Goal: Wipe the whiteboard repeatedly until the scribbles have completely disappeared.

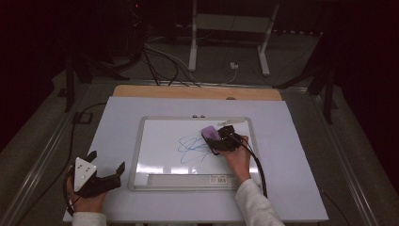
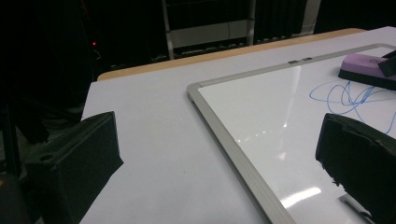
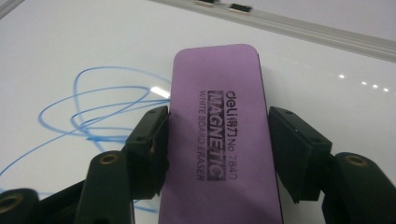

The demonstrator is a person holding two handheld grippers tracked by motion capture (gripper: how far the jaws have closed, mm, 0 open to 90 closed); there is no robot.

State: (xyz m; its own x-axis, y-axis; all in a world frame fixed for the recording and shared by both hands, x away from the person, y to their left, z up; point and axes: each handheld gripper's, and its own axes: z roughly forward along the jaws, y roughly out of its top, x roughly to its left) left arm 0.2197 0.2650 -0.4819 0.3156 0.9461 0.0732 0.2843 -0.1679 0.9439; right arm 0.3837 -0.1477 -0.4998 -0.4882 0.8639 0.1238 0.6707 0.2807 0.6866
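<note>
A purple whiteboard eraser lies on the whiteboard at the upper right of a blue scribble. My right gripper is shut on the eraser, one black pad pressed against each long side, with the printed face up. My left gripper rests open on the white table cover left of the board, its jaws wide apart with nothing between them.
The board sits mid-table on a white cover with a wooden strip along the far edge. A whitish pen-like object lies at the board's top edge. Cables and a white stand are on the floor beyond.
</note>
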